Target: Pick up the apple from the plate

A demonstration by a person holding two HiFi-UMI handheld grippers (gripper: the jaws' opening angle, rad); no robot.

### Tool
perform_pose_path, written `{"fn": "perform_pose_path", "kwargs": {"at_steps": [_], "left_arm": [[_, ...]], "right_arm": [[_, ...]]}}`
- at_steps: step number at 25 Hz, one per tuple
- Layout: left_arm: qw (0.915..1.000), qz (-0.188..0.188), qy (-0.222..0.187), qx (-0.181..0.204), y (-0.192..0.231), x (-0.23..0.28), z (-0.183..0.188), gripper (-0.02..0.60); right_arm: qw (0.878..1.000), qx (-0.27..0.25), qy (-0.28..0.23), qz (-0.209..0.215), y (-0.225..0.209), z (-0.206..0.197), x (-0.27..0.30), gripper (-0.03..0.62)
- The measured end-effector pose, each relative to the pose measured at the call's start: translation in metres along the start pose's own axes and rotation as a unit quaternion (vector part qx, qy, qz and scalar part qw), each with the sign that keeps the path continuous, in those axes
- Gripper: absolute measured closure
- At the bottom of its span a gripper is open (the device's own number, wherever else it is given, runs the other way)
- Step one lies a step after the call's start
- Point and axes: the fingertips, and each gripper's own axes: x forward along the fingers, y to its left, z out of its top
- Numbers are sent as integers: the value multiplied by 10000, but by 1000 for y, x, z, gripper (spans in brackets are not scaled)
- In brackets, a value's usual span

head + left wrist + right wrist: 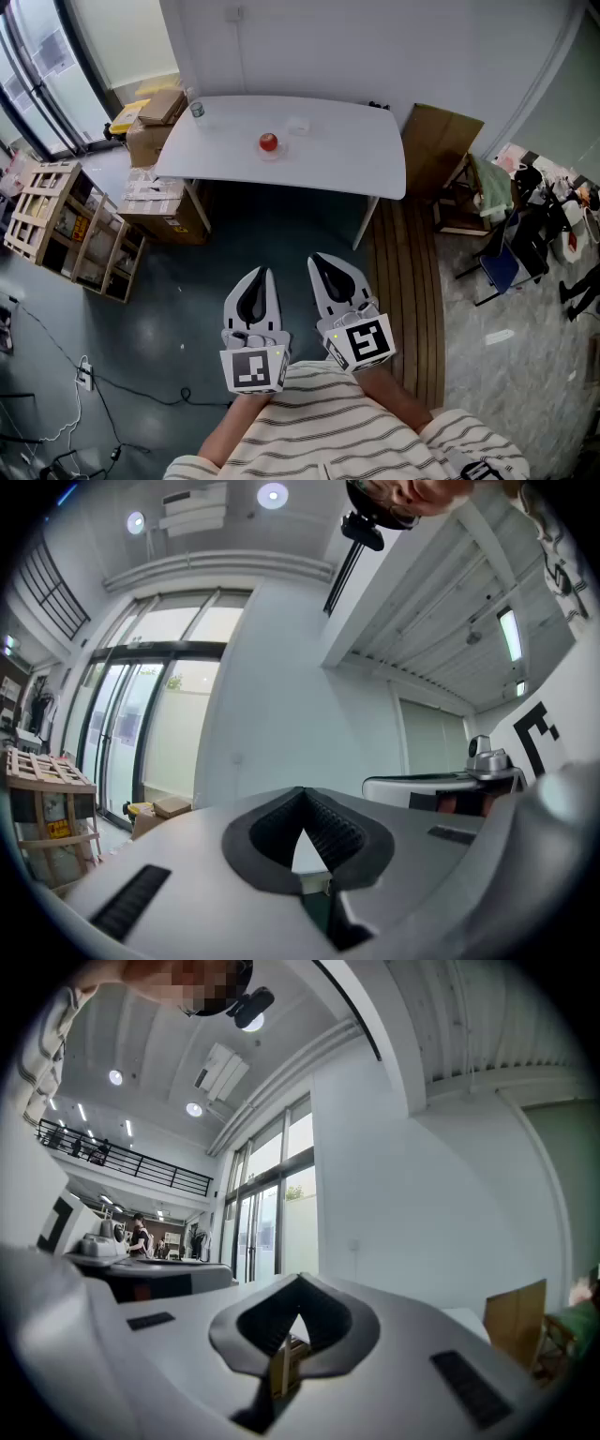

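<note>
Apple [268, 142]: set on a small plate [271, 155] near the middle of the white bench [356, 159], far ahead of the person.
Reason: the approach is judged not yet begun, so both tools are carried level, close to the body.
Left hand-held gripper [259, 281]: jaws closed together, nothing held.
Right hand-held gripper [323, 267]: likewise closed, nothing held.

Head view steeply downward, gripper views level, facing wall [375, 47]
</note>
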Motion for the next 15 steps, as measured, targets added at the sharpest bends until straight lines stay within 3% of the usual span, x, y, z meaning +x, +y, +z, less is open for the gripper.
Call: {"fn": "perform_pose_path", "kwargs": {"at_steps": [15], "left_arm": [[9997, 246, 8, 66, -64, 14, -9, 578]], "right_arm": [[9995, -43, -28, 324, -49, 0, -34, 582]]}}
